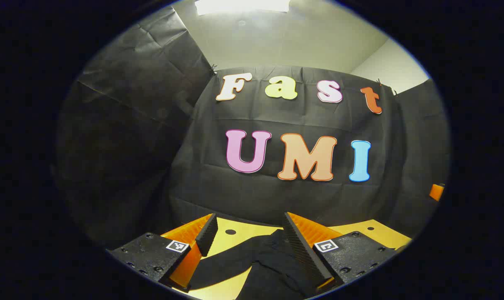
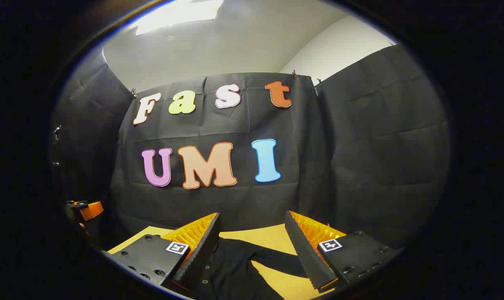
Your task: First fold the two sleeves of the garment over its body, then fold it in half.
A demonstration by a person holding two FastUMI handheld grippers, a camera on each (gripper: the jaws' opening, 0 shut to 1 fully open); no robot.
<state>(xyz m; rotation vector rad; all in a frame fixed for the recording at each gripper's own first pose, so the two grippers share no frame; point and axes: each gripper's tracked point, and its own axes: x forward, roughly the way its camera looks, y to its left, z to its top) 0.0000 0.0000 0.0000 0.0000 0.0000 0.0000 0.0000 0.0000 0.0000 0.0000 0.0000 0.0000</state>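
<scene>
A black garment [image 1: 260, 266] lies spread on a yellow table [image 1: 235, 233]. In the left gripper view one sleeve stretches out to the left below my left gripper [image 1: 248, 227], which hangs open above the cloth with nothing between its fingers. In the right gripper view the same black garment [image 2: 231, 266] shows a row of buttons and a sleeve running out to the right. My right gripper [image 2: 252, 225] is open above it, fingers wide apart and empty. At the far left edge of that view the other gripper [image 2: 87, 209] shows small.
The yellow table [image 2: 273, 239] has small round holes in its top and ends at the black cloth wall [image 1: 293, 196] close behind. Another black cloth wall [image 2: 385, 166] closes the right side. An orange part [image 1: 436, 191] sticks in at the far right.
</scene>
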